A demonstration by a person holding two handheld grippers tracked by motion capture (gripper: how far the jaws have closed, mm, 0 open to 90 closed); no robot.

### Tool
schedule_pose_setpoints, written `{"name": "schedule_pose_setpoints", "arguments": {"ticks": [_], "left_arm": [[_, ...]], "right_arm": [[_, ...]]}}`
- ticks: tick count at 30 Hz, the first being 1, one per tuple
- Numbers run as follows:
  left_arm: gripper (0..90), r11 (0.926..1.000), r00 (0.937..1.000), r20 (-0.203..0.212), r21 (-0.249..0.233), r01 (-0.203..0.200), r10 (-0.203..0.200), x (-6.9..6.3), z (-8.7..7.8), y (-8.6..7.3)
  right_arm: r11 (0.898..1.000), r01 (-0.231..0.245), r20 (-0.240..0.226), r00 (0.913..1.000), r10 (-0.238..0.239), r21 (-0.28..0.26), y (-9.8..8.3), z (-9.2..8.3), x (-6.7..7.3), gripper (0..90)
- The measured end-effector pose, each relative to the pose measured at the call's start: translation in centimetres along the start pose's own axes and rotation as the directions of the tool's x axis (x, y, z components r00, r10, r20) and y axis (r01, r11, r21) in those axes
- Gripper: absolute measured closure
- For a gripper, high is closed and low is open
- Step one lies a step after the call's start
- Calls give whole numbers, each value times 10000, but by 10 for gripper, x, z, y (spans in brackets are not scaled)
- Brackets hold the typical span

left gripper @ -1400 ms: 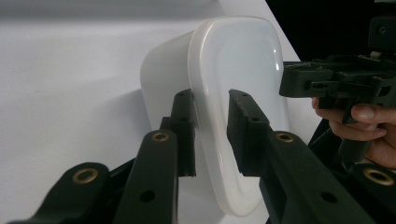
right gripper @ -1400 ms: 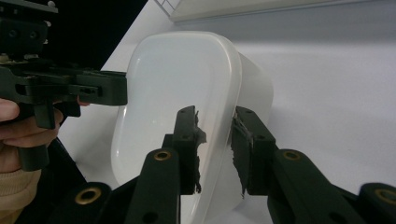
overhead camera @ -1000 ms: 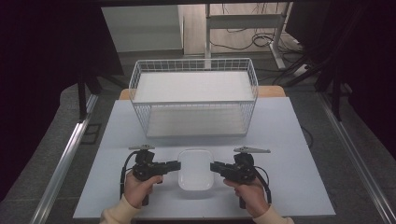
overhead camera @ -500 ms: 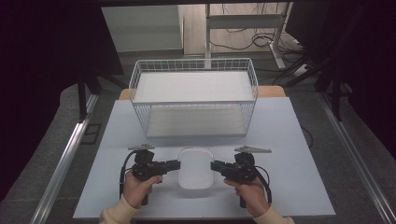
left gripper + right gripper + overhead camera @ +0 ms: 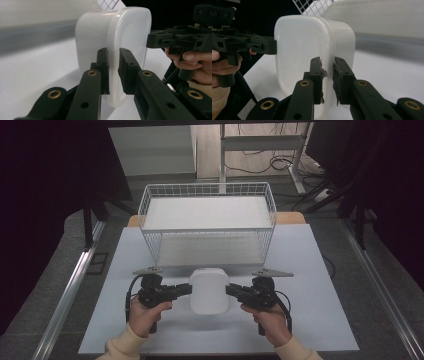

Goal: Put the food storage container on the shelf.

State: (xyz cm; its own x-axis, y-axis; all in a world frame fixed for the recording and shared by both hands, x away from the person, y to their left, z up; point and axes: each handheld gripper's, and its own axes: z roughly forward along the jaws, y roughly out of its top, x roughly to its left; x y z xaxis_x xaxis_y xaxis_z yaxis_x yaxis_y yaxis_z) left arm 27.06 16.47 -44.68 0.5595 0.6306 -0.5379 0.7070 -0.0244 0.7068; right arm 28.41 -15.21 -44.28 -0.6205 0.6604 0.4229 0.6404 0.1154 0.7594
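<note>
A: On the white table (image 5: 310,270), near the person's edge, a white plastic container (image 5: 209,291) is seen, just in front of the wire basket (image 5: 207,222). Placement confirmed?

B: Confirmed. Container is lidded, rounded corners, set between the two grippers. Basket is placed behind it, close by; contact cannot be told from the high view.

A: Left gripper (image 5: 186,289) state?

B: Clamped on the container's rim at its left side. In the left gripper view the black jaws are seen closed around the translucent lid edge, one jaw on each face of the lip. The left hand (image 5: 144,312) is wrapped around the handle.

A: Right gripper (image 5: 231,290)?

B: Same, mirrored. In the right gripper view the rim is pinched between both jaws, with frayed pad material (image 5: 323,72) noted at the inner faces. Handle is held by the right hand (image 5: 270,316).

A: Other gripper visible in those views?

B: Yes. The opposite gripper and fingers are seen at the far side of the container in each gripper view, jaws pressed to the opposite rim.

A: Is the container lifted or resting?

B: Cannot be told for sure. From above it looks level over the table surface; no clear gap is resolved.

A: Basket contents?

B: A white flat liner or base is seen inside; nothing else is made out. Grey triangular plates are noted on top of both grippers.
</note>
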Motion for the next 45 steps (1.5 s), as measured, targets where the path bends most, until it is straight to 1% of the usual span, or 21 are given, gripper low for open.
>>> {"name": "schedule_pose_setpoints", "arguments": {"ticks": [3, 4, 5, 10, 11, 17, 26, 28, 30, 31, 34, 35, 36, 37, 38, 39, 40, 41, 42, 44, 45], "left_arm": [[795, 9996, 9997, -62, -158, -224, 224, -3, -4, 12], [795, 9990, 9993, -102, -264, -369, 367, -5, -8, 21], [795, 9990, 9993, -102, -264, -369, 367, -5, -8, 21], [794, 9966, 9981, -182, -578, -592, 583, -10, -15, 43], [794, 9953, 9975, -200, -678, -689, 677, -11, -18, 50], [794, 9924, 9958, -259, -842, -897, 878, -15, -25, 65], [794, 9893, 9950, -198, -1063, -995, 979, -19, -30, 86], [794, 9882, 9940, -221, -1078, -1086, 1068, -20, -31, 95], [794, 9880, 9939, -214, -1090, -1098, 1081, -21, -32, 98], [794, 9875, 9939, -179, -1125, -1102, 1089, -21, -33, 105], [794, 9871, 9935, -209, -1132, -1134, 1117, -22, -35, 111], [793, 9860, 9929, -248, -1171, -1186, 1165, -23, -36, 115], [793, 9853, 9923, -273, -1186, -1229, 1205, -24, -37, 118], [793, 9840, 9913, -300, -1208, -1312, 1285, -25, -39, 125], [793, 9840, 9913, -300, -1208, -1312, 1285, -25, -39, 125], [793, 9828, 9907, -297, -1255, -1357, 1330, -26, -42, 133], [793, 9828, 9907, -297, -1255, -1357, 1330, -26, -42, 133], [793, 9820, 9908, -251, -1314, -1354, 1332, -26, -45, 141], [793, 9820, 9908, -251, -1314, -1354, 1332, -26, -45, 141], [793, 9809, 9905, -250, -1375, -1375, 1353, -26, -47, 149], [792, 9797, 9900, -268, -1429, -1408, 1384, -26, -49, 158]], "right_arm": [[9997, 199, 7, 9998, -199, -118, 12, -2, 2, 782], [9991, 352, 19, 9994, -352, -232, 22, -4, 4, 783], [9991, 352, 19, 9994, -352, -232, 22, -4, 4, 783], [9966, 663, 95, 9978, -659, -493, 45, -7, 10, 782], [9954, 761, 95, 9971, -756, -590, 54, -9, 12, 782], [9925, 958, 73, 9954, -955, -758, 71, -12, 16, 783], [9894, 1084, 63, 9941, -1083, -971, 94, -17, 18, 784], [9883, 1154, 50, 9933, -1154, -999, 102, -19, 19, 785], [9886, 1126, 35, 9936, -1129, -1002, 105, -20, 19, 785], [9884, 1122, 23, 9936, -1126, -1022, 111, -21, 19, 786], [9874, 1151, 7, 9933, -1157, -1087, 117, -22, 20, 787], [9868, 1166, -23, 9931, -1176, -1123, 125, -24, 20, 788], [9868, 1166, -23, 9931, -1176, -1123, 125, -24, 20, 788], [9863, 1181, -65, 9928, -1197, -1153, 131, -25, 21, 789], [9863, 1181, -65, 9928, -1197, -1153, 131, -25, 21, 789], [9849, 1236, -98, 9920, -1257, -1210, 139, -26, 22, 789], [9849, 1236, -98, 9920, -1257, -1210, 139, -26, 22, 789], [9834, 1303, -113, 9911, -1328, -1265, 147, -27, 23, 790], [9834, 1303, -113, 9911, -1328, -1265, 147, -27, 23, 790], [9809, 1410, -117, 9895, -1438, -1339, 161, -28, 25, 790], [9792, 1476, -100, 9886, -1505, -1391, 166, -28, 25, 790]]}}
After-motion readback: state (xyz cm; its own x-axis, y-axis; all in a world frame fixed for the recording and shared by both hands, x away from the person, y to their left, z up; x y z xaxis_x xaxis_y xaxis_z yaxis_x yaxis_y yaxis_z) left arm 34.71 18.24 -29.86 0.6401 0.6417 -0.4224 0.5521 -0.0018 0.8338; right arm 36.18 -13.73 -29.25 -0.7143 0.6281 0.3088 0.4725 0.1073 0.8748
